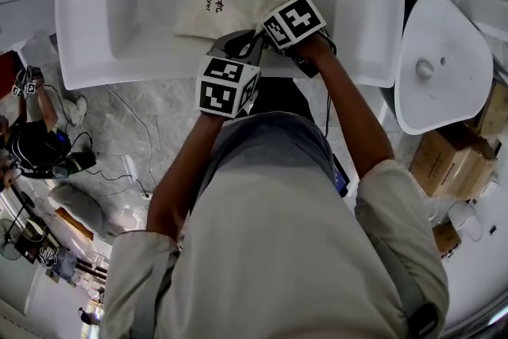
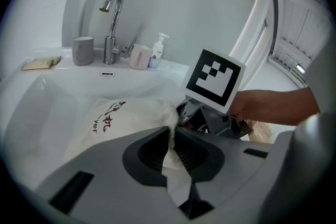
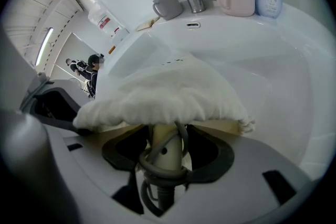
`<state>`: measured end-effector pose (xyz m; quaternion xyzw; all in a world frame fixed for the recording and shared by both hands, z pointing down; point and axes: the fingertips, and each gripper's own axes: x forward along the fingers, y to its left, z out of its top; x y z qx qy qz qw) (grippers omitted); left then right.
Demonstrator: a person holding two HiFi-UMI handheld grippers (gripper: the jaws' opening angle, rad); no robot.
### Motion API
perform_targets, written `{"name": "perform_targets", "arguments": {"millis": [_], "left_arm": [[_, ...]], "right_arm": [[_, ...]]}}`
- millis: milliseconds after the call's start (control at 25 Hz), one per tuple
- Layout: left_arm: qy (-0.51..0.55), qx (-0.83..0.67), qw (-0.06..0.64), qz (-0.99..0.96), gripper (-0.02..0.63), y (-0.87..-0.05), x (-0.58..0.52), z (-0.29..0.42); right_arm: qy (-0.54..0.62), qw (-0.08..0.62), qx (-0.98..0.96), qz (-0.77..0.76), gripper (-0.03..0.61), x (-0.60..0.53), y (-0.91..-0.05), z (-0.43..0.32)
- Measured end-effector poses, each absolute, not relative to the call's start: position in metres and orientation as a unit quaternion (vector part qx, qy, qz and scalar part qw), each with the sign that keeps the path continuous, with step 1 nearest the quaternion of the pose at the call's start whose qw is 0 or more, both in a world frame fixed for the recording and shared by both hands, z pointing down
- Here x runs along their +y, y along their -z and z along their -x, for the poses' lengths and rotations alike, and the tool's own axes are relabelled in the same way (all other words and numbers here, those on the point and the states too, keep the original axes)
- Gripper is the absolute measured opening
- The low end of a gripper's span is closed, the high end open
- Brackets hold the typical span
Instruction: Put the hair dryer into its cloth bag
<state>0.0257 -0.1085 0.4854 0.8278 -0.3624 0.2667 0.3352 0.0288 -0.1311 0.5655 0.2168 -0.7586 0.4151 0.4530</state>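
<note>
A cream cloth bag (image 1: 226,0) with dark print lies in the white sink basin (image 1: 143,4), its mouth toward me. My left gripper (image 2: 176,152) is shut on a fold of the bag's rim (image 2: 170,134), holding it up. My right gripper (image 3: 165,160) is shut on the cream handle of the hair dryer (image 3: 167,152), which has its grey cord (image 3: 157,173) looped round it. The dryer's head is hidden under the bag's gathered cloth (image 3: 168,94). In the head view both grippers, left (image 1: 234,45) and right (image 1: 268,37), meet at the bag's mouth by the basin's front edge.
A chrome tap (image 2: 111,23) stands at the back of the sink, with a grey cup (image 2: 83,51), a pink mug (image 2: 139,56) and a soap bottle (image 2: 156,51). A white toilet (image 1: 440,59) and cardboard boxes (image 1: 452,163) are on the right. Another person (image 1: 36,143) crouches at the left.
</note>
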Motion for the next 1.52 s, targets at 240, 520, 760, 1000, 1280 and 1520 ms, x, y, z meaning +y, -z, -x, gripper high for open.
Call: {"name": "perform_targets", "arguments": {"millis": [240, 520, 760, 1000, 1280, 1520], "left_arm": [[-0.252, -0.367, 0.344, -0.827, 0.043, -0.48, -0.11, -0.023], [-0.252, -0.367, 0.352, -0.823, 0.041, -0.482, -0.112, -0.018], [-0.251, -0.367, 0.356, -0.822, 0.041, -0.484, -0.111, -0.018], [-0.252, -0.372, 0.359, -0.818, 0.04, -0.485, -0.11, -0.013], [-0.26, -0.374, 0.371, -0.809, 0.041, -0.496, -0.108, -0.012], [-0.26, -0.376, 0.38, -0.804, 0.04, -0.499, -0.106, -0.012]], "right_arm": [[-0.411, 0.437, -0.767, -0.229, 0.241, -0.137, -0.568, -0.026], [-0.413, 0.434, -0.763, -0.242, 0.241, -0.146, -0.583, -0.019], [-0.41, 0.434, -0.761, -0.253, 0.239, -0.152, -0.593, -0.02], [-0.408, 0.427, -0.764, -0.26, 0.239, -0.156, -0.601, -0.014], [-0.384, 0.428, -0.782, -0.239, 0.239, -0.159, -0.611, -0.007], [-0.373, 0.424, -0.79, -0.239, 0.239, -0.161, -0.613, -0.004]]}}
